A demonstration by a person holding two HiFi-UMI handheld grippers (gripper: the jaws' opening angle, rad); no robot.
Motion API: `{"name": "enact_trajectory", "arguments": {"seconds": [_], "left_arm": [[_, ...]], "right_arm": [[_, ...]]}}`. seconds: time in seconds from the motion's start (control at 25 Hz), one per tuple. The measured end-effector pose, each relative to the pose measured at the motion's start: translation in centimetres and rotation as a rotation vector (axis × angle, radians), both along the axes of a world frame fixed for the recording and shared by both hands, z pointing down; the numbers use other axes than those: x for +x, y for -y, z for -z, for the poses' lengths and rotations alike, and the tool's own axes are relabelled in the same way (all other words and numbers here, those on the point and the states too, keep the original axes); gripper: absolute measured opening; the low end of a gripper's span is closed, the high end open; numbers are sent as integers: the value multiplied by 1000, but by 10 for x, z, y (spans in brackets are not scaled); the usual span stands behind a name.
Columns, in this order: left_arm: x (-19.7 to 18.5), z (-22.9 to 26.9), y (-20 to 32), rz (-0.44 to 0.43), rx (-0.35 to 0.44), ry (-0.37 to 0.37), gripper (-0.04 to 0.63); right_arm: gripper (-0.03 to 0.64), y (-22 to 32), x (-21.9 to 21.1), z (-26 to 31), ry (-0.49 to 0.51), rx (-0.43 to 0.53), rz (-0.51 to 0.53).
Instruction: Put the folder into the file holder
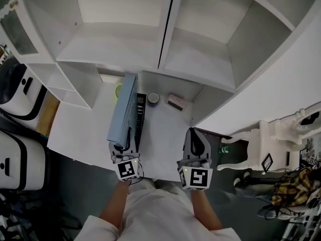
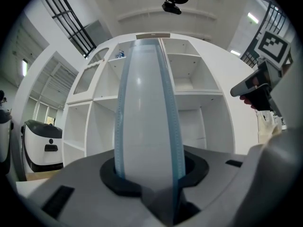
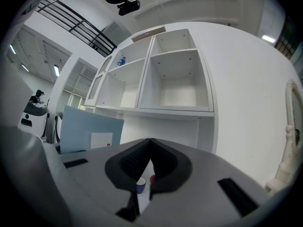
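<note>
done: folder gripped upright in left gripper jaws, centre-left of frame, just beside file holder on counter | right gripper jaws closed, empty | left: likely seating and releasing it

We find bare white desktop open ahead of the right gripper. Farther back, a small dark-blue cup and a flat pink box stand in the way, seemingly just before the white shelf unit. Leftward, the upright pale-blue folder blocks passage.
</note>
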State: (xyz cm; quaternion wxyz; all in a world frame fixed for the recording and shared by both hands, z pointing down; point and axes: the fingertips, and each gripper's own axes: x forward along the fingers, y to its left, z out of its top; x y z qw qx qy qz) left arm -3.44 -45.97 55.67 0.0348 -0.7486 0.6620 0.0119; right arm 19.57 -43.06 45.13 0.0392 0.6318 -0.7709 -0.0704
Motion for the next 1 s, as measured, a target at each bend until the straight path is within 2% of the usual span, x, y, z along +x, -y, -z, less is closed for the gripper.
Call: {"name": "enact_trajectory", "arguments": {"seconds": [0.64,0.76,1.0], "left_arm": [[7,-99,16,-39,-33,5,152],[6,-115,16,-46,-63,8,152],[10,-122,19,-69,-80,38,157]], "right_arm": [[-2,6,16,-56,4,1,-49],[-2,3,20,-62,-3,1,-59],[-2,-5,23,-66,-4,11,-75]]}}
